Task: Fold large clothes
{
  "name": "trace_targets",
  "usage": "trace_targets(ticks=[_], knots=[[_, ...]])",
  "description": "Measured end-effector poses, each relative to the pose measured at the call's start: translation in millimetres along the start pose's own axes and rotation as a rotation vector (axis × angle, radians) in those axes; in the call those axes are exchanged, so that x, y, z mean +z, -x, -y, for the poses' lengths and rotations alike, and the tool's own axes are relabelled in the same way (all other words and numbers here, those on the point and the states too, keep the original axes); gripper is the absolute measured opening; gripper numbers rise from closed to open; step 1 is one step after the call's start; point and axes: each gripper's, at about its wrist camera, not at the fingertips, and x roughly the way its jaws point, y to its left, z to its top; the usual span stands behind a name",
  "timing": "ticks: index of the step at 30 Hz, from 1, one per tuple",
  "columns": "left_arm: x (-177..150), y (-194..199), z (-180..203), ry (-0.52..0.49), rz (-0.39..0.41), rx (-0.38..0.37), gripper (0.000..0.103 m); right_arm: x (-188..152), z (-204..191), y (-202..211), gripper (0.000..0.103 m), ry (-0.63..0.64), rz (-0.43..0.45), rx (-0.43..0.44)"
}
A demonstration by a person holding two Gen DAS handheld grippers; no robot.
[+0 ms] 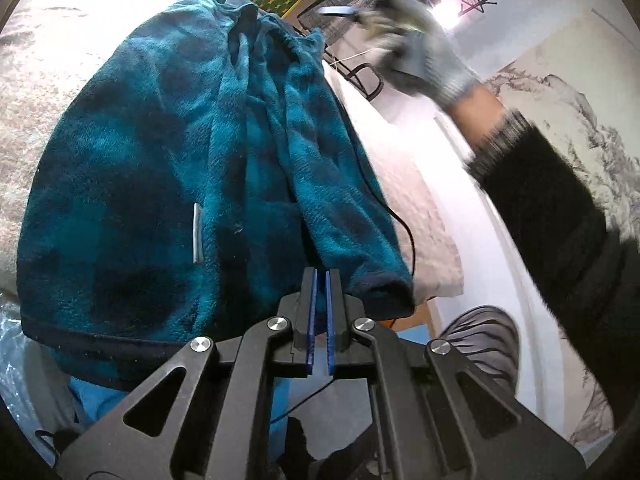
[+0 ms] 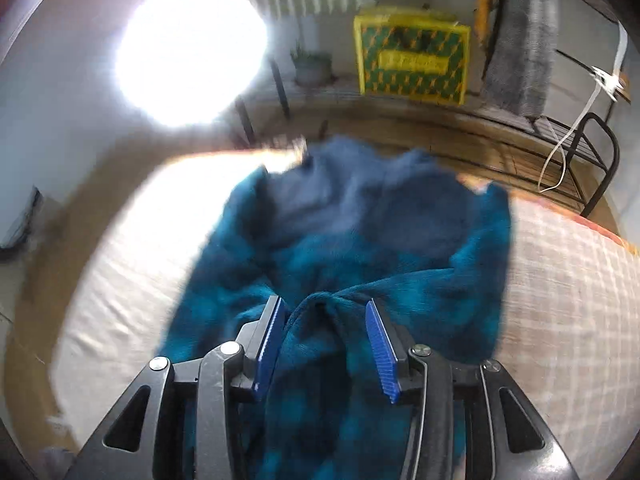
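teal and navy checked fleece garment (image 1: 160, 168) spread on a pale quilted bed cover (image 1: 44, 64), one sleeve trailing to the bed edge. left gripper (image 1: 322, 280) pinched fully together, nothing visibly between the blue pads, tips just at the sleeve's cuff. right gripper (image 2: 326, 316) with jaws partly apart, a fleece ridge between them, pads not pressing. gloved hand (image 1: 416, 56) blurred above. likely risks: sleeve sliding off the edge; bunched fleece folding crooked.
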Motion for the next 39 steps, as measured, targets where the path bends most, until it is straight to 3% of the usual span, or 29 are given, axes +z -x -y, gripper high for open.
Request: trace_targets(ticks=[3, 6, 8, 9, 10, 13, 18, 20, 22, 28, 29, 30, 31, 34, 37, 39], knots=[[3.4, -2.5, 4.6, -0.005, -0.013, -0.004, 0.0, -11.8, 22.0, 67.8, 0.044, -0.049, 0.07, 0.084], [6.8, -6.8, 7.7, -0.009, -0.032, -0.012, 0.004, -36.3, 38.6, 136.5, 0.048, -0.056, 0.13, 0.115], [11.5, -12.7, 11.0, -0.021, -0.055, -0.017, 0.023, -58.4, 45.7, 173.8, 0.049, -0.052, 0.153, 0.119], [13.4, -16.2, 12.6, -0.014, -0.065, -0.021, 0.04, -73.6, 49.5, 191.8, 0.051, -0.051, 0.16, 0.122], [14.6, -19.7, 15.6, -0.007, -0.067, -0.023, 0.049, -87.9, 51.8, 205.0, 0.052, -0.049, 0.162, 0.123], [19.3, -27.9, 21.1, -0.008, -0.06, -0.012, 0.049, -137.2, 57.5, 229.6, 0.053, -0.047, 0.144, 0.122], [25.4, -46.7, 19.6, -0.007, -0.09, 0.054, 0.049, -228.6, 63.4, 229.1, 0.053, -0.095, 0.074, 0.115], [25.6, -53.6, 15.7, 0.004, -0.102, 0.06, 0.043, -255.0, 65.2, 216.4, 0.053, -0.11, 0.037, 0.099], [23.9, -58.6, 14.3, -0.004, -0.102, 0.079, 0.005, -276.6, 68.5, 196.7, 0.054, -0.157, -0.018, 0.119], [13.2, -45.1, 18.7, -0.019, -0.043, 0.094, 0.0, -315.5, 56.2, 129.5, 0.052, -0.16, -0.186, 0.152], [9.5, -37.0, 23.0, -0.035, -0.021, 0.102, 0.0, -319.5, 51.6, 121.5, 0.044, -0.15, -0.206, 0.161], [5.1, -30.3, 27.0, -0.051, -0.005, 0.1, 0.0, -323.5, 45.6, 115.7, 0.019, -0.132, -0.22, 0.183], [1.2, -27.2, 29.6, -0.065, 0.003, 0.109, 0.0, -327.1, 40.0, 112.2, 0.012, -0.116, -0.232, 0.198], [-2.1, -27.8, 26.5, -0.059, 0.005, 0.137, 0.0, -326.6, 36.0, 119.9, 0.004, -0.092, -0.212, 0.176], [2.9, -21.2, 22.2, -0.022, 0.033, 0.122, 0.0, -322.3, 47.1, 144.0, 0.004, -0.157, -0.165, 0.242], [6.1, -19.5, 22.7, -0.03, 0.045, 0.124, 0.0, -322.3, 49.6, 154.9, 0.004, -0.154, -0.138, 0.24]])
